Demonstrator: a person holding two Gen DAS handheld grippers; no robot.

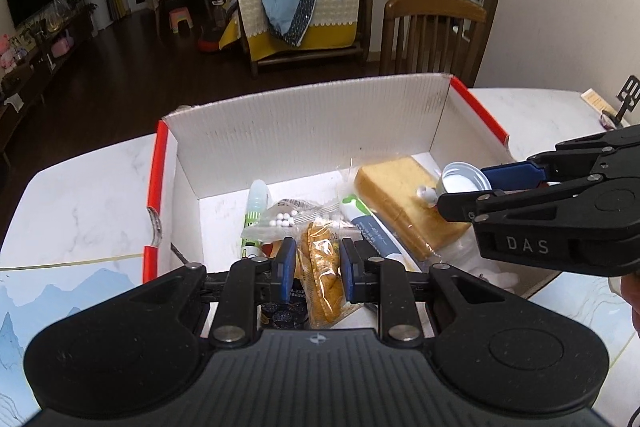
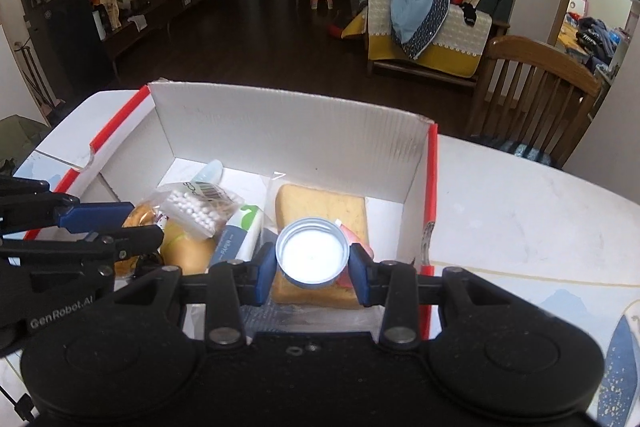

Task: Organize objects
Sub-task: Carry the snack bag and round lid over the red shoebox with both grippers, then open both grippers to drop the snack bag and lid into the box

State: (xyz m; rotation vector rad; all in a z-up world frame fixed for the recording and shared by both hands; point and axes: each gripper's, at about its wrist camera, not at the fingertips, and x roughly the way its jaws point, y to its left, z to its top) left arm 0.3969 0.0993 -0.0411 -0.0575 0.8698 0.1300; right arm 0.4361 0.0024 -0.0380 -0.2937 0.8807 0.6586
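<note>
Right wrist view showed our right tool (image 2: 313, 266) clamped on a white lid (image 2: 311, 251) above the box (image 2: 288, 131); our left tool (image 1: 316, 267) pinched a wrapped pastry (image 1: 323, 269). We judged lowering both before releasing would keep them from tumbling.

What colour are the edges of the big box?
Red, on the box, with white walls inside. The right wrist view shows it best.

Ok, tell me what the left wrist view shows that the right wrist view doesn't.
Only the left wrist view: the left tool shut on a wrapped pastry.
Only the right wrist view: the right tool seen head-on, clamping the jar lid from both sides.
Both: the white box, bread slice and bag of white beads.
</note>
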